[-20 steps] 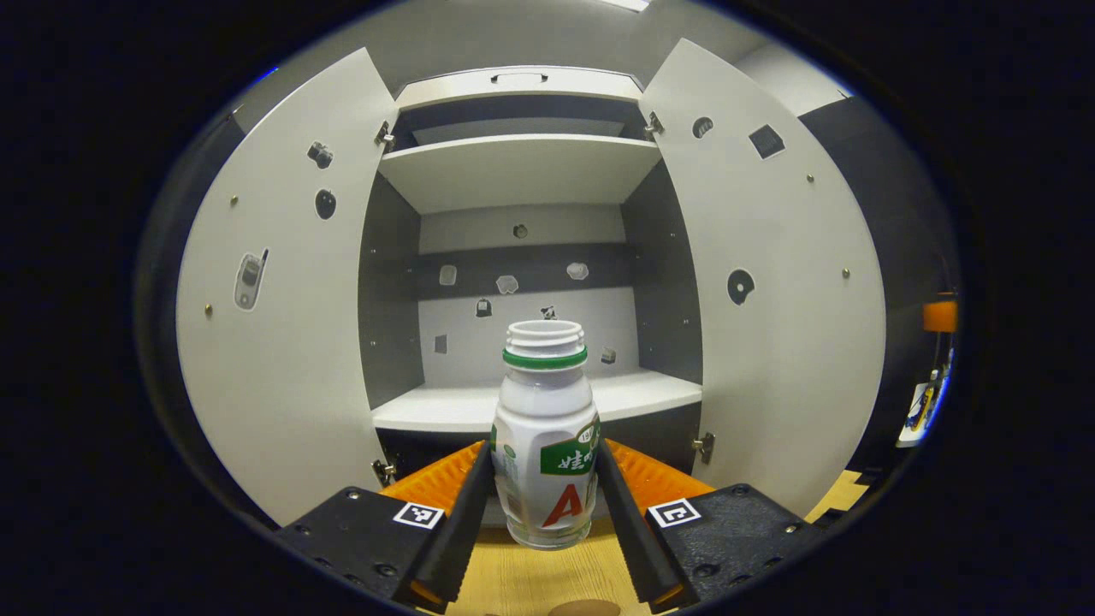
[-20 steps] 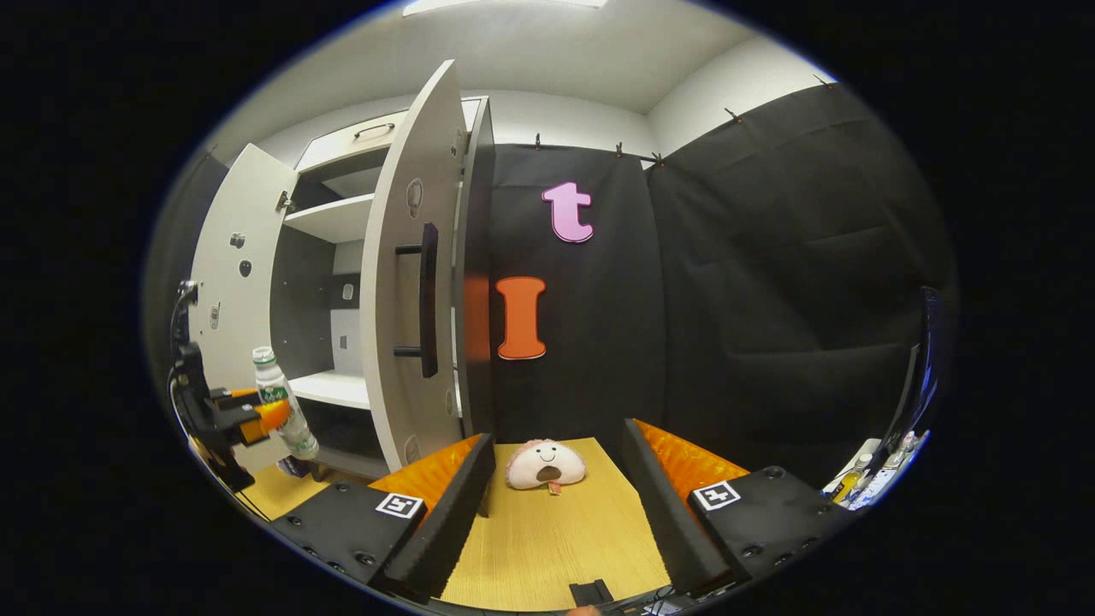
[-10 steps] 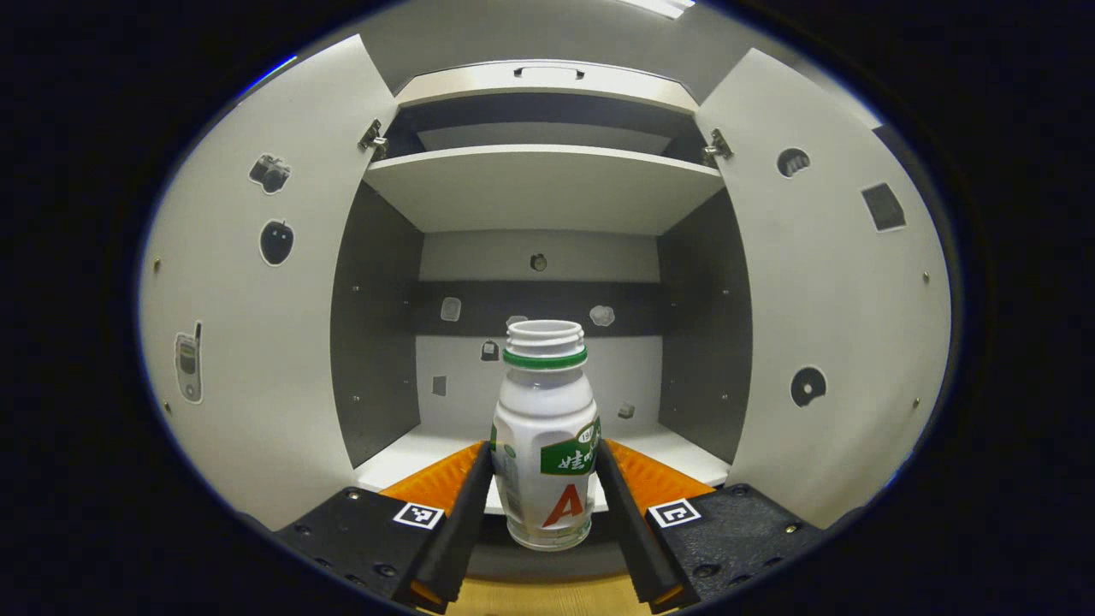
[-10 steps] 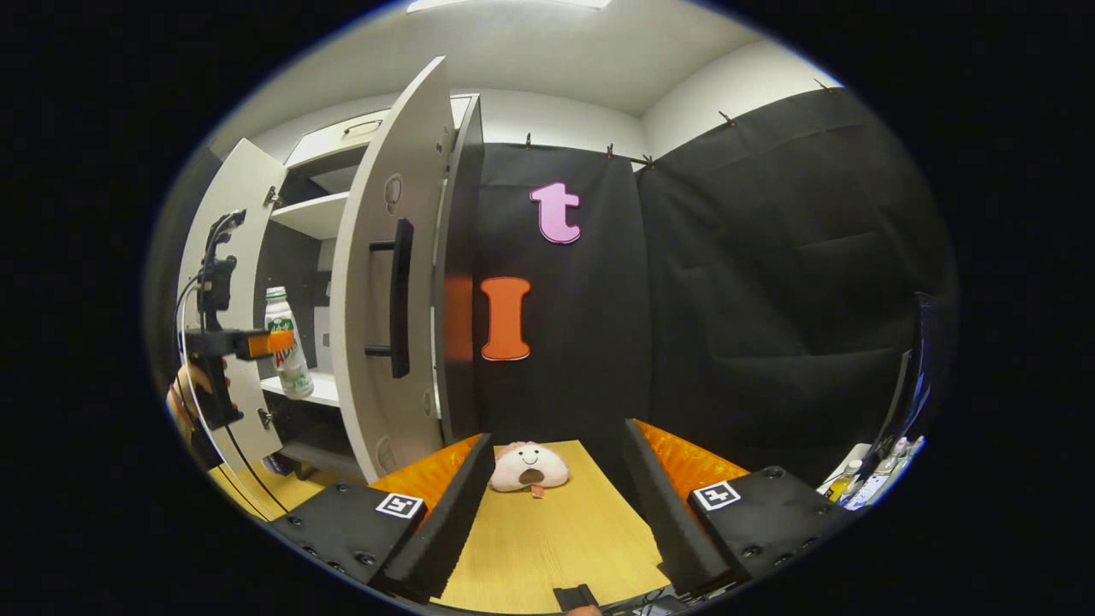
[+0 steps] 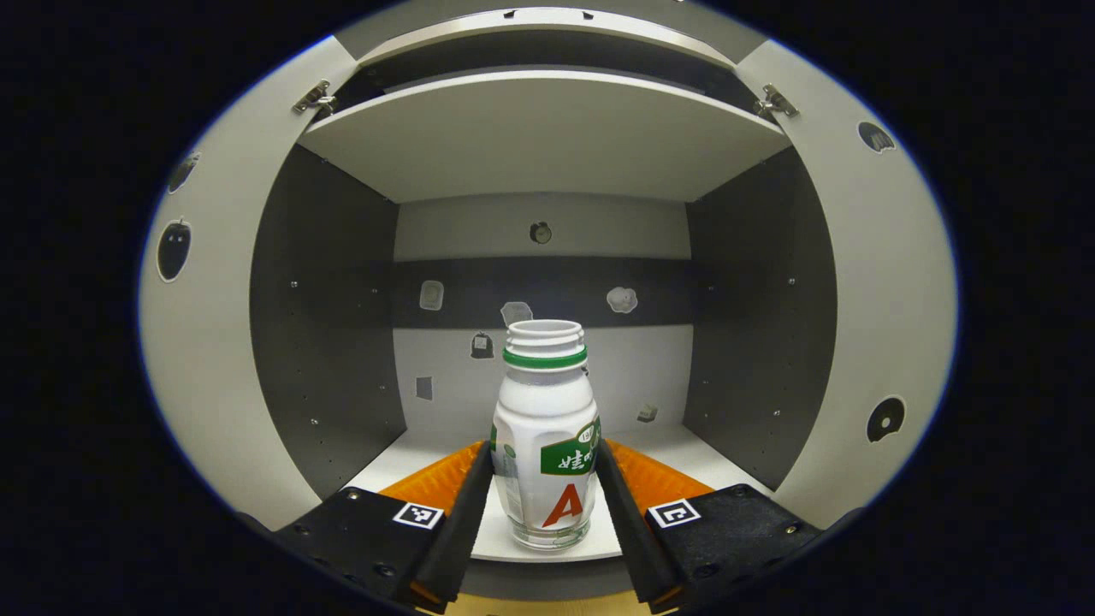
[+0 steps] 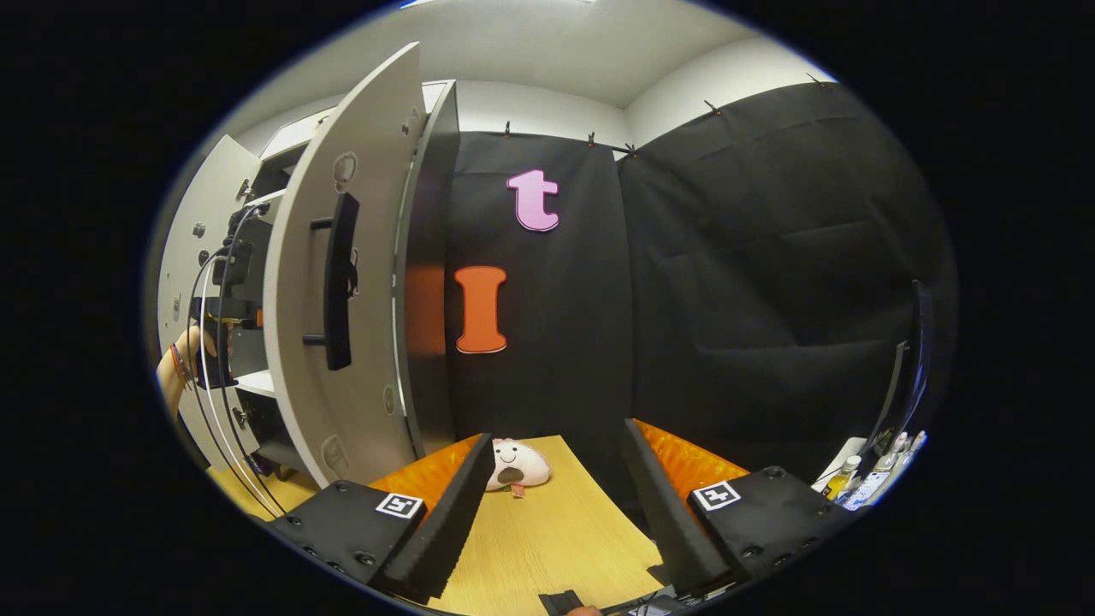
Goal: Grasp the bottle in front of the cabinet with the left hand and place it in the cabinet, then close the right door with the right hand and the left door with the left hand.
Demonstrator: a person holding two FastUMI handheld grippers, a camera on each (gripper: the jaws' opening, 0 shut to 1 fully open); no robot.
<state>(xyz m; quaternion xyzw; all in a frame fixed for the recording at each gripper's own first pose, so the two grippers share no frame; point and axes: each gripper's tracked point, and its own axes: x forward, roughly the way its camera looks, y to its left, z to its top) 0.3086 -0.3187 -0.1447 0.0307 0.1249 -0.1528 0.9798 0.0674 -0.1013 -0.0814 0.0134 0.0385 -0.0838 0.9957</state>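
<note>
In the left gripper view, a white capless bottle (image 5: pixel 546 436) with a green neck ring stands upright between both fingers of my left gripper (image 5: pixel 545 500), which is shut on it. The bottle's base is over the front of the cabinet's lower shelf (image 5: pixel 684 449); whether it touches is unclear. Both doors stand open: left door (image 5: pixel 201 342), right door (image 5: pixel 881 325). In the right gripper view, my right gripper (image 6: pixel 556 505) is open over the wooden table (image 6: pixel 547 547). The right door (image 6: pixel 342 282) with its dark handle (image 6: pixel 340 282) stands edge-on to the left. The left gripper's body (image 6: pixel 224 316) and a hand (image 6: pixel 175 372) reach into the cabinet behind it.
An upper shelf (image 5: pixel 547 137) spans the cabinet above the bottle. Small stickers dot the back wall (image 5: pixel 547 299) and doors. A pale plush toy (image 6: pixel 516 464) lies on the table near the cabinet. Several small items (image 6: pixel 864 483) sit at the far right.
My left gripper carried the bottle forward from outside the cabinet to over the lower shelf. The right gripper view shifted, so the right door now hides the bottle.
</note>
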